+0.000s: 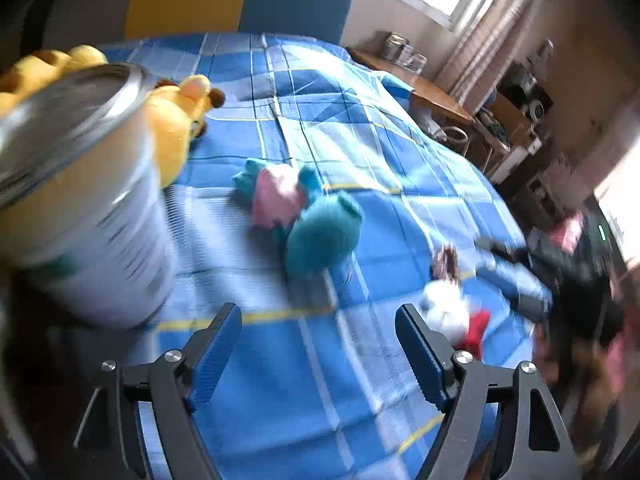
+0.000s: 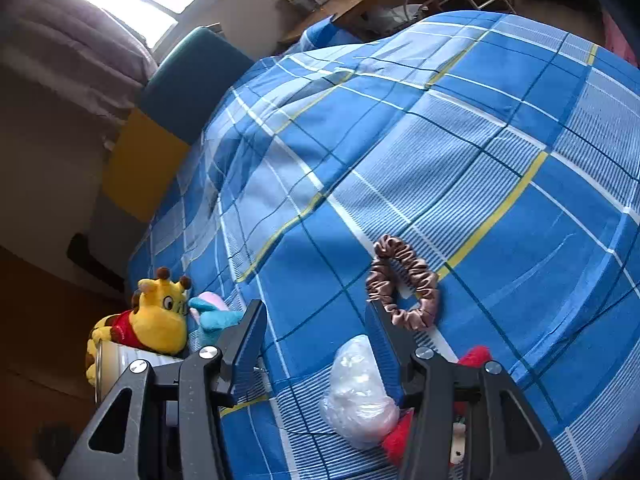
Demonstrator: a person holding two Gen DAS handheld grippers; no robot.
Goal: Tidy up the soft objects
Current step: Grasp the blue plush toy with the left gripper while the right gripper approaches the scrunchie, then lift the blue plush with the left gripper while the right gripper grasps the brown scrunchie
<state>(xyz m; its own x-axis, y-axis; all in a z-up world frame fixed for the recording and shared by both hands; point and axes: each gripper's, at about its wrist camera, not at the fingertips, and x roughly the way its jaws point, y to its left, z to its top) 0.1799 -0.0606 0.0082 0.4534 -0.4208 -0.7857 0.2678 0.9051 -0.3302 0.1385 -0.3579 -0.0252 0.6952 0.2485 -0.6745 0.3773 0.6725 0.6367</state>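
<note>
Blue plaid bedspread (image 1: 304, 380) covers the bed where everything lies, and the teal and pink plush (image 1: 304, 208) near its middle serves as the landmark. In the left wrist view, far to the left of that plush stands a metal can (image 1: 84, 184), blurred, with a yellow giraffe plush (image 1: 180, 120) just behind it. To the right of the teal and pink plush, nearer the bed's edge, lies a white and red plush (image 1: 452, 316), with a brown scrunchie (image 1: 446, 262) just beyond it. The left gripper (image 1: 318, 346) hovers above bare bedspread on the near side of the landmark plush, its jaws wide apart with nothing between them.

In the right wrist view the giraffe plush (image 2: 160, 316) leans over the can (image 2: 116, 364), touching the teal and pink plush (image 2: 214, 314) to its right. Well right of that, the right gripper (image 2: 316, 334) hangs with jaws parted and empty; the white and red plush (image 2: 360, 396) lies below its right finger, the scrunchie (image 2: 404, 280) just beyond.
</note>
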